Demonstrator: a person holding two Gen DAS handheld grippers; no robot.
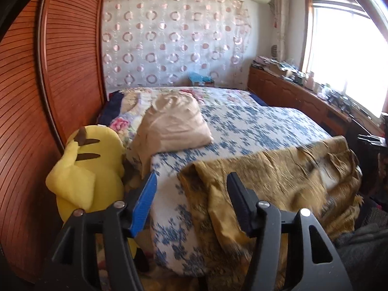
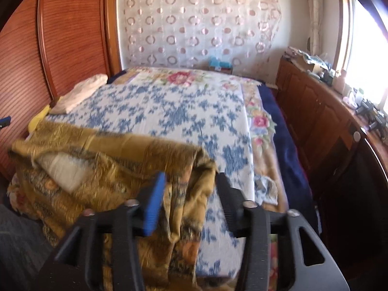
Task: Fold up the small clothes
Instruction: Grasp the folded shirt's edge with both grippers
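Mustard-gold patterned cloth, the small garment (image 1: 278, 169) to be folded, lies crumpled along the near edge of the bed (image 1: 254, 121), partly draped over it, on a blue-and-white floral bedspread (image 2: 169, 111). Its long axis runs across the bed edge, from one gripper's side to the other's.

The left hand-held gripper (image 1: 191, 191) hangs with its jaws wide and nothing between the pads; the garment's left end sits just ahead and slightly right of it, its hem passing close under the black finger. The right hand-held gripper (image 2: 191, 189) is likewise wide and grips nothing, though a bunched fold of the garment's right end rises into the gap between its fingers without being pinched. By my judgement the right one is the nearer to a grasp, and each end could be taken by the gripper on its own side.

The left wrist view alone shows a yellow plush toy (image 1: 89, 169) beside the bed and a beige pillow (image 1: 172, 126) in full. The right wrist view alone shows a pale lining patch (image 2: 65, 167) exposed inside the garment, plus the bedspread's far right edge over a navy blanket (image 2: 286, 150).
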